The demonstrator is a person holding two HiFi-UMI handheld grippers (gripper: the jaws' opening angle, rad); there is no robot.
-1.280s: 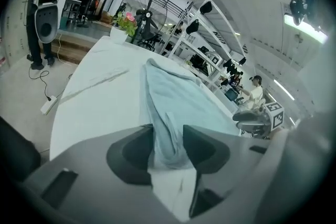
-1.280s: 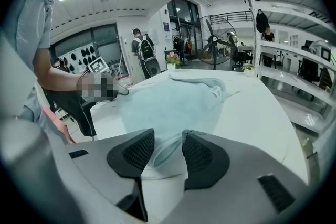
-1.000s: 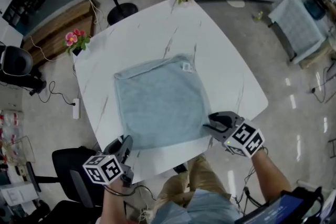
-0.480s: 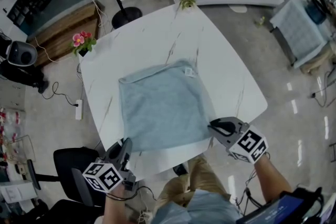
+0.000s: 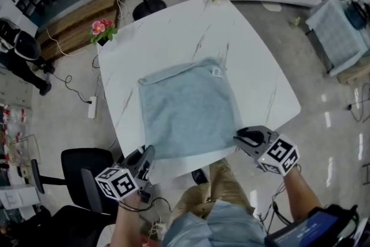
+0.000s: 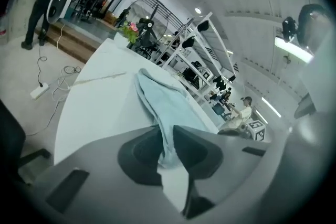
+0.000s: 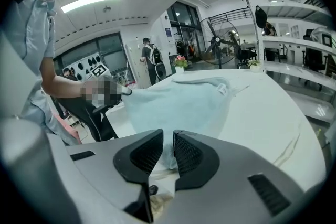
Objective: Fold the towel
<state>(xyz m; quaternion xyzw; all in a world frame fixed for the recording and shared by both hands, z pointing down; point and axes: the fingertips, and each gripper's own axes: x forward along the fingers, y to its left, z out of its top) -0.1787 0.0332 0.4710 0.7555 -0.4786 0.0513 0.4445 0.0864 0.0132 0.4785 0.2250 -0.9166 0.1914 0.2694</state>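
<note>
Soft, pale blue-grey towel [image 5: 188,107], roughly square, with a small white tag [image 5: 217,72] at its far corner. It lies spread on the white, marble-veined surface [image 5: 173,26], which has rounded corners. The left gripper [image 6: 167,134] has its dark jaws almost together, pinching the towel's near left corner. They have just eased a little wider, with the cloth between them. The right gripper [image 7: 168,139] has ribbed dark pads nearly closed on the near right corner. Its jaws have also just opened slightly, with cloth between them.
</note>
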